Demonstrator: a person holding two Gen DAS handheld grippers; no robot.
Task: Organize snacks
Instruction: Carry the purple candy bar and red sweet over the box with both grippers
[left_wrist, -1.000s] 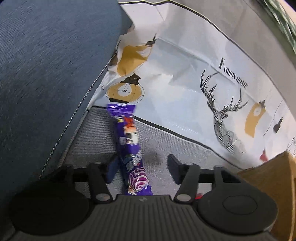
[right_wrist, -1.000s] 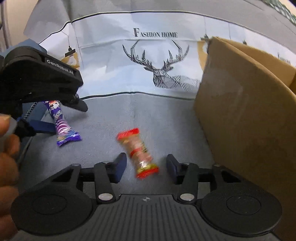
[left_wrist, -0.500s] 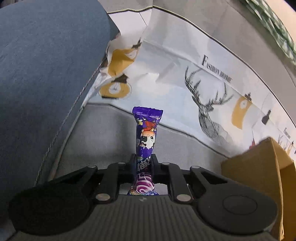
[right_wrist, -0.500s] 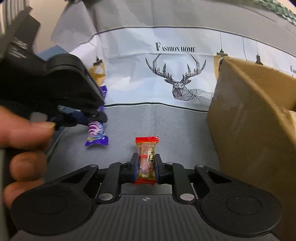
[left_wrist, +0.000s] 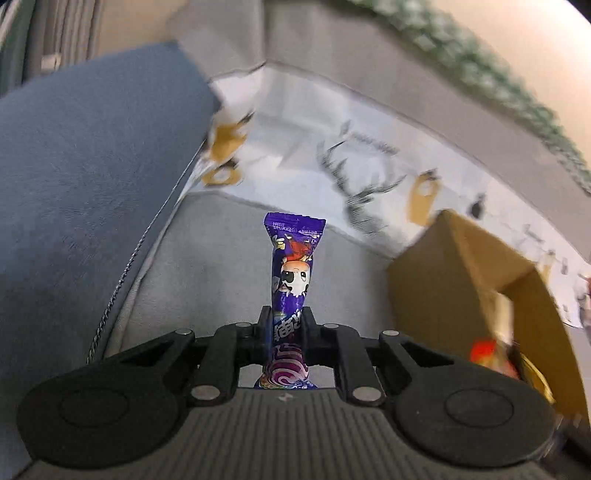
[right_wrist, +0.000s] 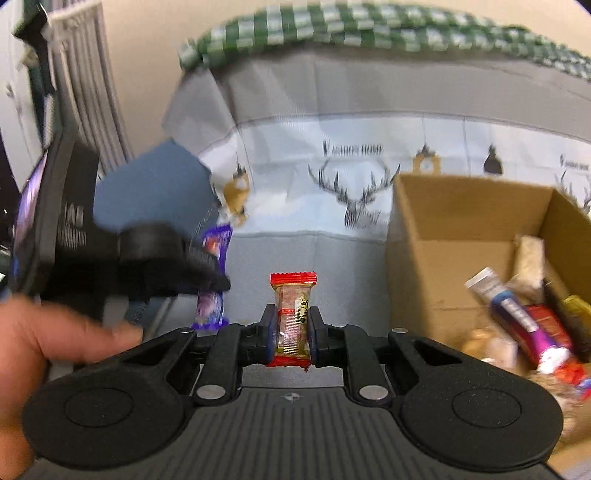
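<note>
My left gripper (left_wrist: 287, 325) is shut on a purple candy packet (left_wrist: 293, 273) and holds it upright above the grey seat. My right gripper (right_wrist: 291, 325) is shut on a red-ended snack packet (right_wrist: 293, 306), also lifted. An open cardboard box (right_wrist: 469, 206) stands to the right with several snack packets (right_wrist: 517, 321) inside. The box also shows in the left wrist view (left_wrist: 461, 266). The left gripper with its purple packet (right_wrist: 214, 251) shows at the left of the right wrist view.
A blue cushion (left_wrist: 85, 177) lies on the left. A deer-print cloth (right_wrist: 354, 177) covers the seat back, with a green checked blanket (right_wrist: 369, 22) on top. The grey seat (left_wrist: 221, 273) lies below both grippers.
Both grippers closed on their packets and lifted them off the seat. Both views have risen, and the open top of the box now shows.
</note>
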